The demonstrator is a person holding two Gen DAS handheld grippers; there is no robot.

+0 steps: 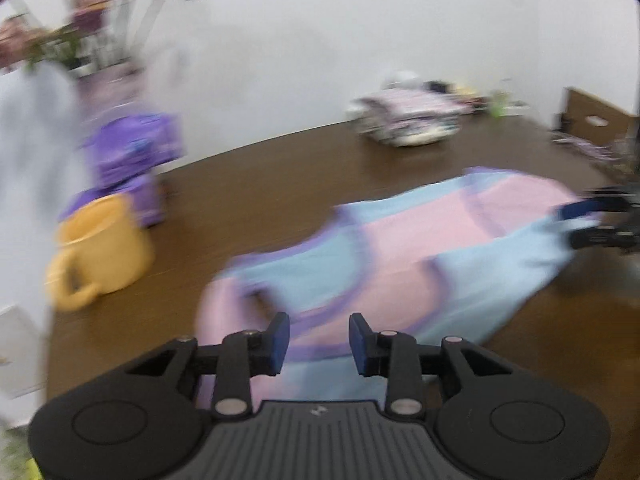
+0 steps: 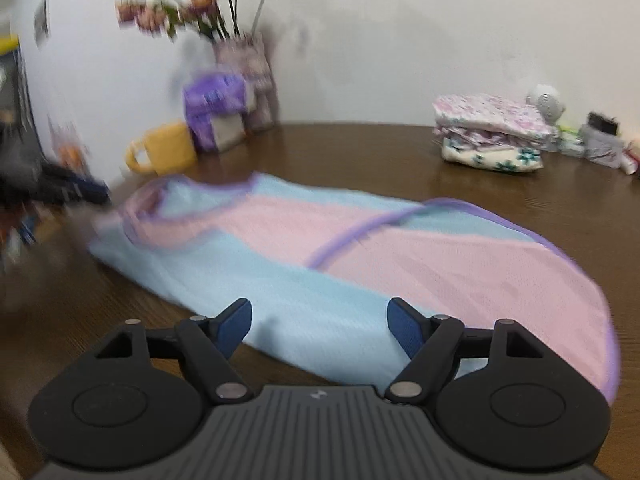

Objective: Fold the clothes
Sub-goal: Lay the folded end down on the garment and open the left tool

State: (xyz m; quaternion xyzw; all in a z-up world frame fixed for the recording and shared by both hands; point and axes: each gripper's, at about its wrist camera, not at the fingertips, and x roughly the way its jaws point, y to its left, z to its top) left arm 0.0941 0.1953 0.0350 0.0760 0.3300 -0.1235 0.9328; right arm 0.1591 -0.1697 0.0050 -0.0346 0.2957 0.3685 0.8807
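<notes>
Both claws hang empty, left claw (image 1: pixel 319 344) part-open, right claw (image 2: pixel 320 330) wide; our pink-and-blue garment (image 2: pixel 340 248) lies half-folded at twelve o'clock on the worktop (image 2: pixel 360 152), folds remaining, we judge.

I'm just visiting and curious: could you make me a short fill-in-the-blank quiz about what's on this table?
The garment lying on the table is pink and ____.
The mug beside the purple pack is ____.
The vase by the wall holds ____.
Nothing sits between the right gripper fingers, which are ____.

Missing words: blue; yellow; flowers; open
</notes>
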